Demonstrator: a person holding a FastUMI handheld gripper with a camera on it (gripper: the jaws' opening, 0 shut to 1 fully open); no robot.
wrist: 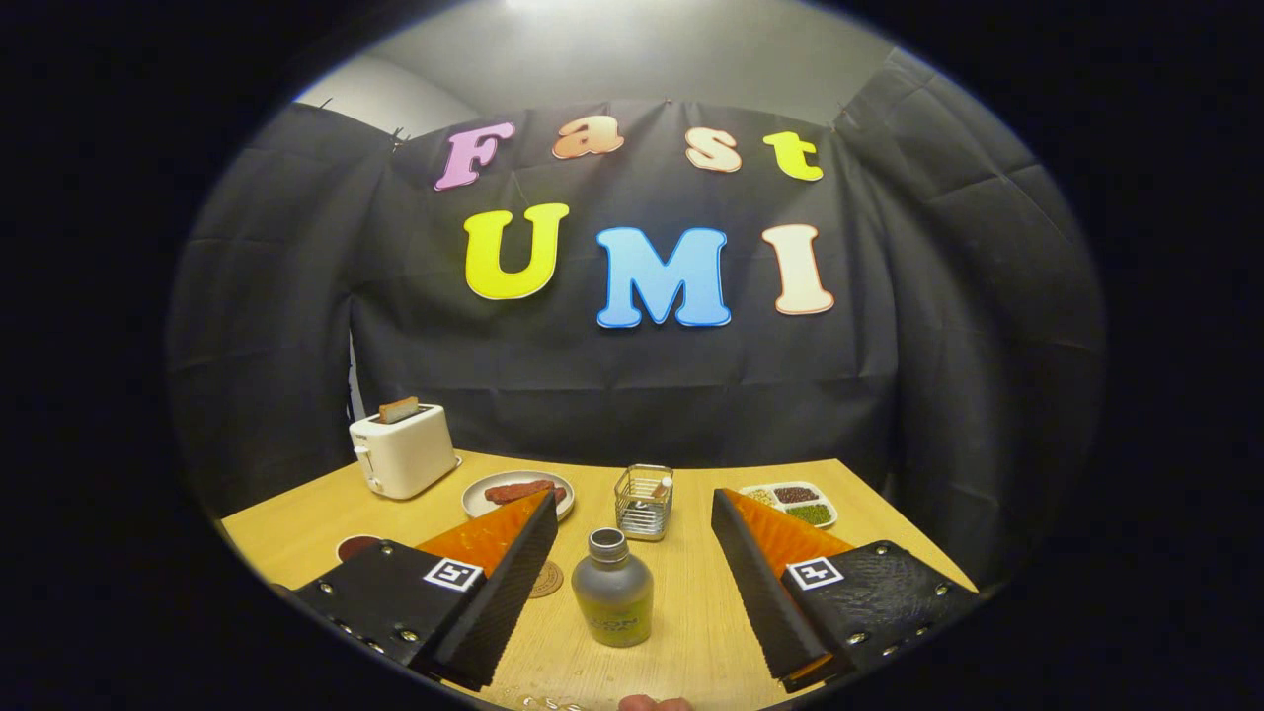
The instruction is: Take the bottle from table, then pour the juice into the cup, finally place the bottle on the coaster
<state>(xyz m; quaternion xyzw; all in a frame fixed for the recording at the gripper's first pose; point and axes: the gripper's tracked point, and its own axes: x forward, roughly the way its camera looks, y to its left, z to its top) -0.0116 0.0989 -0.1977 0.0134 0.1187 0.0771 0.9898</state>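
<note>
A small bottle (613,588) with a grey cap and yellow-green juice stands upright on the wooden table (296,538), between my two fingers and untouched by either. My gripper (632,509) is open wide, one finger on each side of the bottle. Beyond the bottle stands a clear square glass cup (644,502). A round cork coaster (545,579) lies on the table just left of the bottle, partly hidden by my left finger (504,563).
A white toaster (403,449) with a slice of bread stands at the far left. A plate (513,492) with dark red food lies beside it. A divided dish (792,504) of beans sits far right. A small dark bowl (355,545) is near the left finger.
</note>
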